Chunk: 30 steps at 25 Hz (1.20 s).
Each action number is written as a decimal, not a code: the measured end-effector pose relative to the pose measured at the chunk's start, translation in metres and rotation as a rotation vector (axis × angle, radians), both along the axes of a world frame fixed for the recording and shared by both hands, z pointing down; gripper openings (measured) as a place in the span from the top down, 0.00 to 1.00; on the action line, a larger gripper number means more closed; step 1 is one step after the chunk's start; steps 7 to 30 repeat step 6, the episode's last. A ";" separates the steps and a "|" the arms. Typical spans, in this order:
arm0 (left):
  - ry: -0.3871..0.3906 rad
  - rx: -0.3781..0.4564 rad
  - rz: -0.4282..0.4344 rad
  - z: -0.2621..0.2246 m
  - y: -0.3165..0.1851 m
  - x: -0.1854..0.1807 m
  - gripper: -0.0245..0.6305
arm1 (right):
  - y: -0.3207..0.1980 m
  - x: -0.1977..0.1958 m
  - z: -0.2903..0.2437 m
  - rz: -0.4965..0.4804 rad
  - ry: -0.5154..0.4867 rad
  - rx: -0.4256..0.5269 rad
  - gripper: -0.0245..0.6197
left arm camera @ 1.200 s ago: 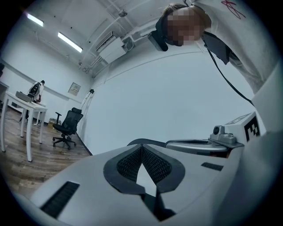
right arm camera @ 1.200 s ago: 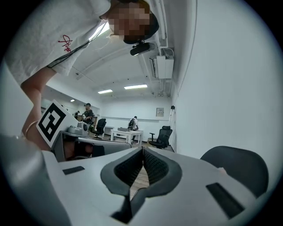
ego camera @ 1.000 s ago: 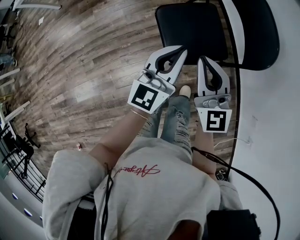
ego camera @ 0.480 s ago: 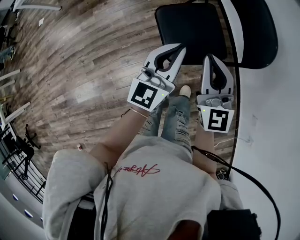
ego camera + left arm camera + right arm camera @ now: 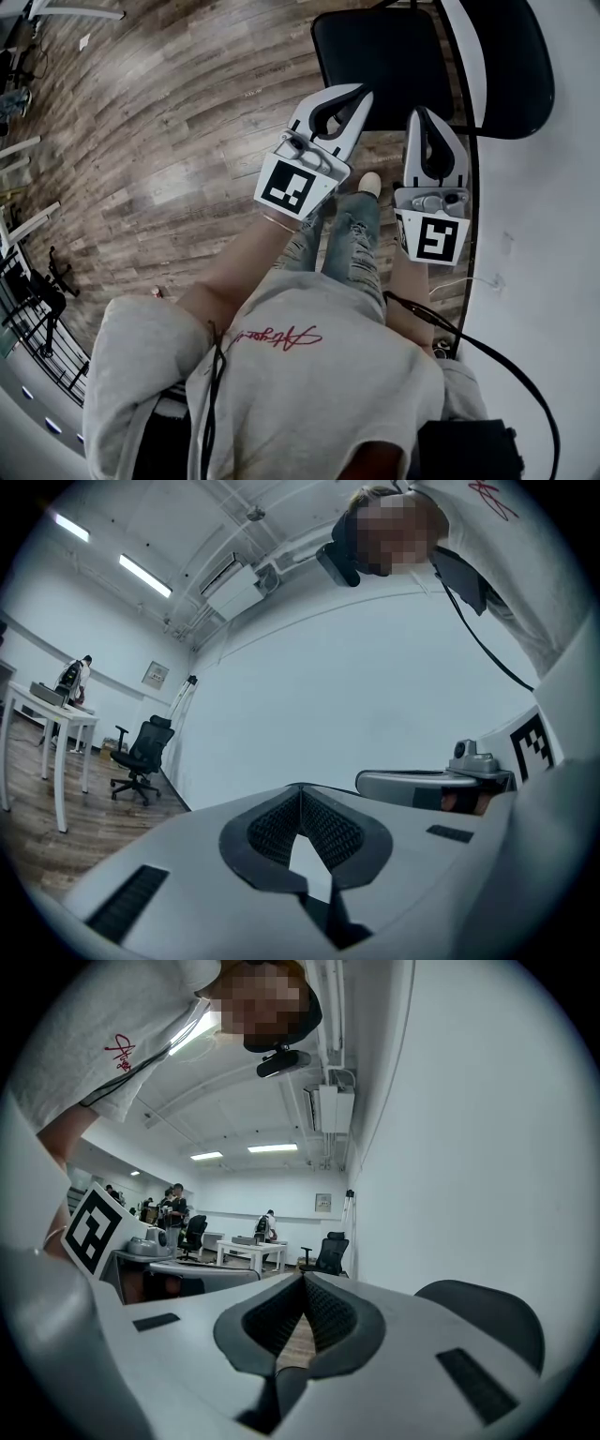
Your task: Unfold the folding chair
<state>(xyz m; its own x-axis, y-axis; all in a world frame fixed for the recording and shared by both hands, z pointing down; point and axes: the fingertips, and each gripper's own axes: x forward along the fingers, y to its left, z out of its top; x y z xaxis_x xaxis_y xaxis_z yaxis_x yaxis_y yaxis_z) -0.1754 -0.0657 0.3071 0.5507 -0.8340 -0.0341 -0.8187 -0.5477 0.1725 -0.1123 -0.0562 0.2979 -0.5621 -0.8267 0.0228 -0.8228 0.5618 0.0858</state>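
Slight shifts: right tool [image 5: 424, 112] tip swung toward wall [image 5: 553, 244], straighter now; left tool [image 5: 363, 91] edged toward folding chair [image 5: 380, 47].

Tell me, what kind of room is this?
Most likely a big shared office or workshop room. You can see a black swivel office chair by the wall, a white work table further back, and long strip lights on the ceiling above a wood plank floor.

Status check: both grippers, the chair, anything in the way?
Left gripper shut, empty. Right gripper shut, empty. Black padded folding chair ahead by white wall, seat looks down, not gripped. Nothing between grippers and chair.
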 end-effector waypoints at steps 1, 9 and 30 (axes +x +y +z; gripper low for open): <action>-0.002 -0.001 0.003 0.001 0.001 0.000 0.93 | 0.000 0.001 -0.001 0.001 0.001 0.001 0.94; -0.003 -0.009 0.007 0.002 0.003 0.000 0.93 | -0.001 0.001 -0.004 0.005 0.000 0.001 0.94; -0.003 -0.009 0.007 0.002 0.003 0.000 0.93 | -0.001 0.001 -0.004 0.005 0.000 0.001 0.94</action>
